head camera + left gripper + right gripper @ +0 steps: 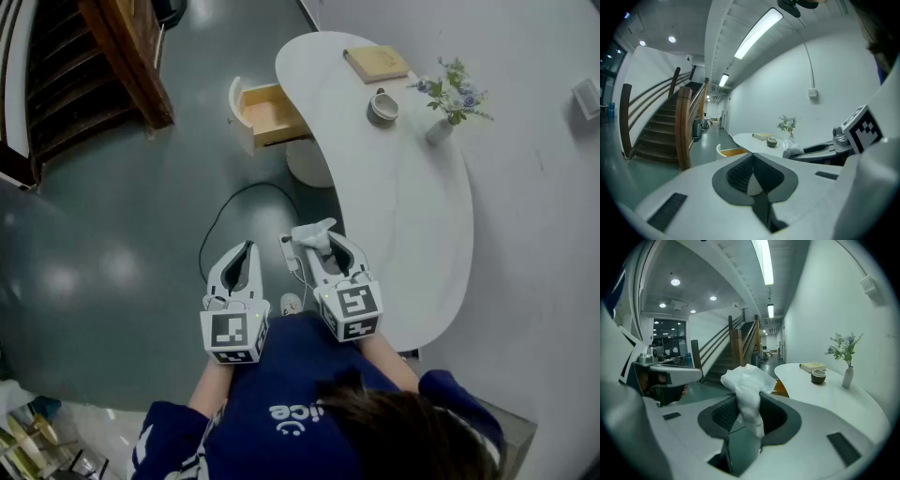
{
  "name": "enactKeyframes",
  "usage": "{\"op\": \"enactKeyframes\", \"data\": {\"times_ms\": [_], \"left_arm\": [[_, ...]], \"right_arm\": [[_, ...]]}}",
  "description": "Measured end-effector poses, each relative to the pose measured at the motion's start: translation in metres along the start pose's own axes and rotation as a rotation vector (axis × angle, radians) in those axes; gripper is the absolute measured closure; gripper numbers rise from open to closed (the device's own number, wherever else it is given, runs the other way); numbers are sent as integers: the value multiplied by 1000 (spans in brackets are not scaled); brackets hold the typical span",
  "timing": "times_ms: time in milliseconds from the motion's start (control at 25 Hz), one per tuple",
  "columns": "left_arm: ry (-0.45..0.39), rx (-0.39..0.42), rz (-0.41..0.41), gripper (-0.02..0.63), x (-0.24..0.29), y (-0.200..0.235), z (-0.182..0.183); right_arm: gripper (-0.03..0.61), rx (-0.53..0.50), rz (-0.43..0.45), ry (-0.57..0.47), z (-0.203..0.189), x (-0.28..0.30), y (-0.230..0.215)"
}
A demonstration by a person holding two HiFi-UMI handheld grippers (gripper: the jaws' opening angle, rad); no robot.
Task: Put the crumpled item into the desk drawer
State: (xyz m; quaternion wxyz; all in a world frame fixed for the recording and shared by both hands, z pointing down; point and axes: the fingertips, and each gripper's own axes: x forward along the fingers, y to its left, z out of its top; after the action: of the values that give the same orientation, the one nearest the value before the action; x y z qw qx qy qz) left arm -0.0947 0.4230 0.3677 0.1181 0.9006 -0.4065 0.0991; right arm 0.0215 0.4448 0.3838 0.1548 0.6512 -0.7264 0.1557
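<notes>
A crumpled white paper [747, 390] sticks up from between the jaws of my right gripper [746, 416], which is shut on it; the same paper [314, 232] shows at that gripper's [319, 246] tip in the head view. My left gripper [242, 262] hangs beside it over the floor, jaws closed together with nothing between them [751, 176]. The desk drawer [267, 114] stands pulled open at the left end of the white desk [412, 216], its wooden inside bare. Both grippers are well short of the drawer.
On the desk are a book [376, 63], a small bowl [382, 106] and a vase of flowers [450, 98]. A black cable [225, 220] loops on the grey floor near the desk's round pedestal [307, 164]. A wooden staircase [89, 66] rises at the far left.
</notes>
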Motion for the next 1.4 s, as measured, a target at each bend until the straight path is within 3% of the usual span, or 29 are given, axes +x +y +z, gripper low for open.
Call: {"op": "enactKeyframes", "data": {"times_ms": [240,400,720,920,1200,1400], "left_arm": [[4,1,-21,609,3,25,1],[-8,5,-52,609,9,40,7],[-19,25,-111,609,12,79,18],[-14,16,-130,609,14,94,17],[-4,16,-107,609,30,106,12],[-4,3,-29,609,56,129,21]], "right_arm": [[439,6,-7,19,-9,14,14],[426,82,-46,-25,1,23,15],[425,135,-111,-63,18,50,35],[425,122,-113,-44,19,61,50],[425,121,-125,-22,16,86,33],[425,105,-78,-14,28,125,17]]}}
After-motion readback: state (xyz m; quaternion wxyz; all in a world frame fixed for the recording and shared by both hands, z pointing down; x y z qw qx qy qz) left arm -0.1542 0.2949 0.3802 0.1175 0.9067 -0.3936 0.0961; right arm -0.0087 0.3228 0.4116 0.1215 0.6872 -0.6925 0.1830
